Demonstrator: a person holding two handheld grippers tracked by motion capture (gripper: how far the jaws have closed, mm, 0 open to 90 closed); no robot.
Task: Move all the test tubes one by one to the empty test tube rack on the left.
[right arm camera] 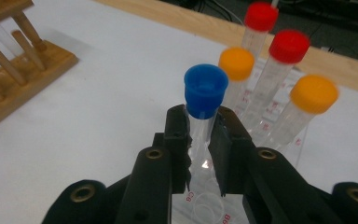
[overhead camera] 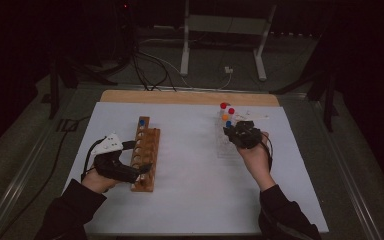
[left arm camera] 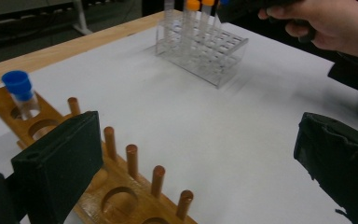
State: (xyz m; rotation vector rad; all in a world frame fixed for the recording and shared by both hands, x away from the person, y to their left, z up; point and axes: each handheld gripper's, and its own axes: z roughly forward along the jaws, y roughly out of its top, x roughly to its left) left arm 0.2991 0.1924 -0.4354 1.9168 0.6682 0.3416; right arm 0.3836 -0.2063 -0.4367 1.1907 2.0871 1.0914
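Right tool [right arm camera: 199, 140] pinching blue-capped tube [right arm camera: 204, 105] just below cap, tube upright in clear rack [left arm camera: 200, 51] at tabletop's right; grip high on tube likely so it lifts straight out past orange- and red-capped neighbours. Left tool [left arm camera: 191, 158] spread wide, holding nothing, resting by wooden rack [overhead camera: 146, 157], likely to steady it. One blue-capped tube [left arm camera: 21, 93] already sits in wooden rack's far hole.
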